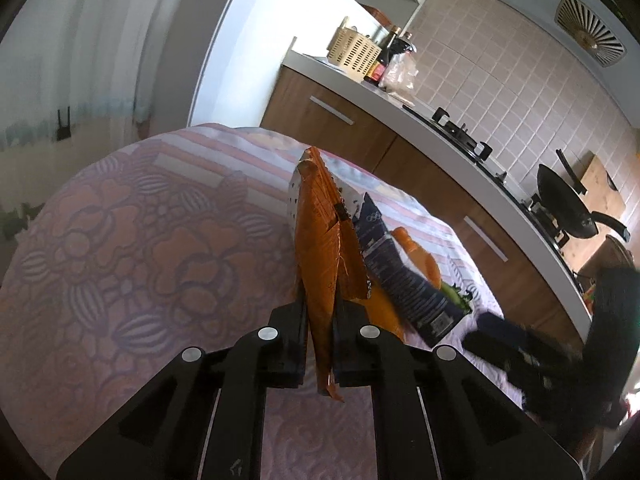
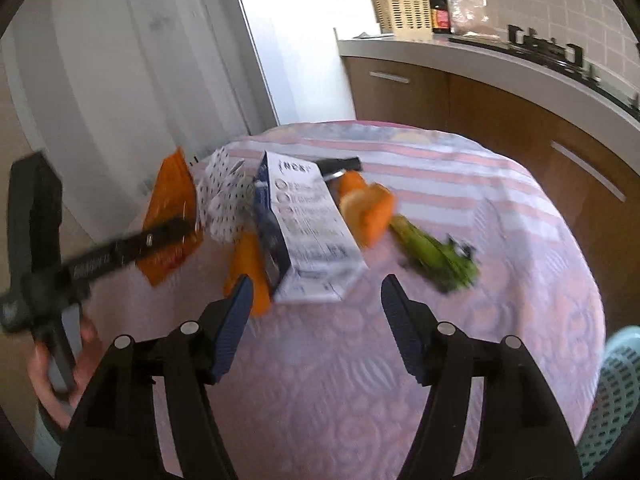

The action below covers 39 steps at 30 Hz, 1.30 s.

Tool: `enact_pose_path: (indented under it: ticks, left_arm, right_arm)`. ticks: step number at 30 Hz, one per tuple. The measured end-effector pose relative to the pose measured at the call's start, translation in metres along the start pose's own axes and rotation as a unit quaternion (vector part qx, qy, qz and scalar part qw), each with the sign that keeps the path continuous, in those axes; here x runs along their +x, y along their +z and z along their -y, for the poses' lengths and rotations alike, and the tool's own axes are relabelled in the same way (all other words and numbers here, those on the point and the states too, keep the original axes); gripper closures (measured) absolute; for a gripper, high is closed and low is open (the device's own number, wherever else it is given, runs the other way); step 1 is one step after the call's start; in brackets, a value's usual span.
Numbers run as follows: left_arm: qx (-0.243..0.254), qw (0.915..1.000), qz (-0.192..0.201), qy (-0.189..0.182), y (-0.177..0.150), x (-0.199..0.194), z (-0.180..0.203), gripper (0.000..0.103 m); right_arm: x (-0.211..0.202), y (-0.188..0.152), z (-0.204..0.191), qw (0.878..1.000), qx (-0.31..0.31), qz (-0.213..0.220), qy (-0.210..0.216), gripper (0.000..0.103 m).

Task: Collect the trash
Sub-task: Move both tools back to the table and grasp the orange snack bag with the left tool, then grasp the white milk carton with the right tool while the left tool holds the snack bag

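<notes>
- The left gripper [image 1: 320, 312] is clamped on an orange wrapper [image 1: 320, 248], its two black fingers [image 1: 290, 332] pressed against the flattened foil from either side; the wrapper stands on edge between them, its top rising past the fingertips and its lower corner hanging out below them.
- In the right wrist view the same left gripper [image 2: 176, 226] reaches in from the left of the carton, gripping the orange wrapper [image 2: 170, 196] clear of the tablecloth, with a person's hand [image 2: 60, 368] on its handle at the frame's lower left.
- The right gripper [image 2: 316, 296] stands wide apart with nothing between its blue-padded fingers [image 2: 232, 328]; it hovers just short of the carton's near end.
- A white and dark blue carton [image 2: 308, 236] lies on its side on the pink floral tablecloth [image 2: 340, 380], roughly at the middle of the round table.
- Just left of the carton sits a crumpled white paper with dark dots [image 2: 224, 200], between carton and wrapper.
- An orange peel piece [image 2: 248, 276] lies against the carton's near left corner; more orange peel [image 2: 368, 208] rests touching its right side.
- A green vegetable scrap [image 2: 436, 252] lies right of the carton, beyond the peel.
- A black object [image 2: 340, 165] lies behind the carton's far end; what it is cannot be told.
- A pale blue perforated basket [image 2: 616, 400] shows at the right edge, well apart from the carton.
- Behind the carton, past the table, runs a kitchen counter [image 2: 400, 46] carrying a beige slotted basket [image 2: 404, 14] and dark bottles [image 2: 440, 4].
</notes>
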State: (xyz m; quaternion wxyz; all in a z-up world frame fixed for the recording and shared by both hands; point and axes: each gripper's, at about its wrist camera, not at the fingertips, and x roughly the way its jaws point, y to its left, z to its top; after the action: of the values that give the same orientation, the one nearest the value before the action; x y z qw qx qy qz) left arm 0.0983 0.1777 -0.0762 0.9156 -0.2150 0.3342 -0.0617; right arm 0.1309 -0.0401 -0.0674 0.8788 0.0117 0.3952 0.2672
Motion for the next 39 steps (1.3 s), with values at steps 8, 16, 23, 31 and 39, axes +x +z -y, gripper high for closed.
enact_pose_path:
  ticks: [8, 16, 23, 31, 39]
  left_arm:
    - [0.004, 0.9998, 0.007, -0.019, -0.006, -0.005, -0.003, 0.096]
    - [0.008, 0.9999, 0.002, -0.014, -0.013, -0.014, 0.002, 0.096]
    - [0.019, 0.9993, 0.014, -0.030, -0.020, -0.048, 0.009, 0.096]
    - [0.023, 0.9986, 0.017, -0.045, -0.036, -0.072, 0.017, 0.096]
    - [0.036, 0.9980, 0.003, -0.052, -0.049, -0.064, 0.036, 0.096]
  right_arm:
    - [0.039, 0.017, 0.014, 0.998, 0.052, -0.031, 0.037, 0.032]
    - [0.048, 0.015, 0.001, 0.998, 0.036, -0.041, 0.029, 0.036]
    - [0.006, -0.008, 0.001, 0.999, 0.038, -0.012, -0.005, 0.038]
    - [-0.046, -0.065, -0.004, 0.997, -0.012, -0.021, -0.071, 0.038]
    - [-0.054, -0.109, -0.005, 0.994, -0.020, -0.059, -0.086, 0.037]
